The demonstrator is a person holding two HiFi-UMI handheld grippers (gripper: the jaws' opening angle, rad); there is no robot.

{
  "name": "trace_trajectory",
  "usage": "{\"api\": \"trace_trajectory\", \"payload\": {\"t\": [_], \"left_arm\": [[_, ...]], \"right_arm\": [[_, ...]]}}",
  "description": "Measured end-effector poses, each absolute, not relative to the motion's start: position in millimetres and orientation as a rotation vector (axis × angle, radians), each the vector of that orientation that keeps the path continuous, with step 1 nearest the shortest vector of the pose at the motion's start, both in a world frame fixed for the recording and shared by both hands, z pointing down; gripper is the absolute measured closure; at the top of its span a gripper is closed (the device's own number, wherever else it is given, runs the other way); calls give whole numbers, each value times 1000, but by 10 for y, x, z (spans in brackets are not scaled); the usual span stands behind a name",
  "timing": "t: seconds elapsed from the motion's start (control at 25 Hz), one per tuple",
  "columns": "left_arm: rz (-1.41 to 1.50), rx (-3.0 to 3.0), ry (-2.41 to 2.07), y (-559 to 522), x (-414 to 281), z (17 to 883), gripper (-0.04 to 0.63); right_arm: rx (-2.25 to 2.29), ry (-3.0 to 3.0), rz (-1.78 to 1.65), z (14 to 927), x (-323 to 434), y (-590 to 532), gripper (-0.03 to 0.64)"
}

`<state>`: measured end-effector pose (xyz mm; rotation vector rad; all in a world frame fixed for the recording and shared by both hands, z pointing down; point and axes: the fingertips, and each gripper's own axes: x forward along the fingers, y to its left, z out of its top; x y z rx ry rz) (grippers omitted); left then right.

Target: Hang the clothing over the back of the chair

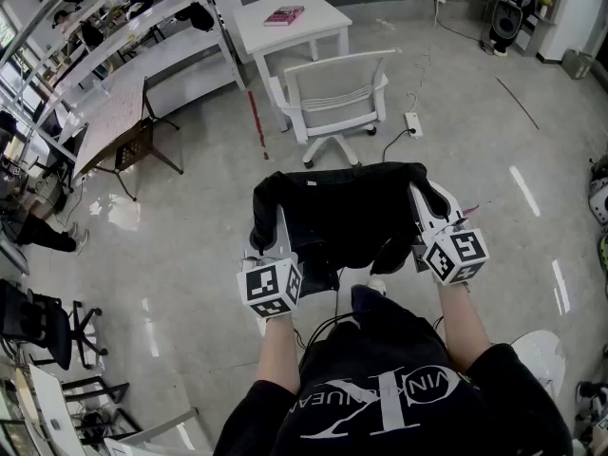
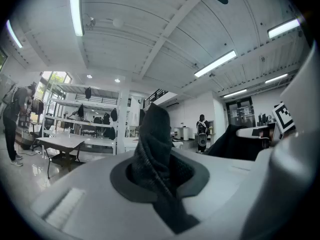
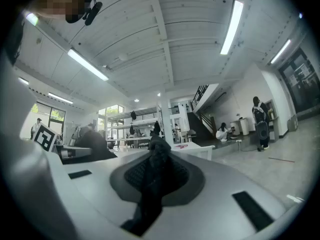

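Glossy grey floor, white chair, white table bearing pink book

We see a bright, evenly lit hall. Long ceiling tube lights run high above the jaws in both gripper views, and daylight comes through windows far beyond the jaws to the left. In the head view the polished floor throws back pale streaks of glare, and shadows are faint. Both gripper views bend strongly toward dark, round edges. The dark cloth between the jaws shows its weave in the left gripper view. In the right gripper view it is softer.
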<state>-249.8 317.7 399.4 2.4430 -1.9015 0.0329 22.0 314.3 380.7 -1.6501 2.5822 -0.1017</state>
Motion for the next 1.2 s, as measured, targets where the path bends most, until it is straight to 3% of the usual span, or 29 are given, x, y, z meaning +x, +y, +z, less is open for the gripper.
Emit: {"api": "trace_trajectory", "payload": {"t": [1.2], "left_arm": [[33, 2407, -1890, 2057, -2264, 4086, 534]], "right_arm": [[-1668, 2606, -85, 3918, 483, 2011, 578]]}}
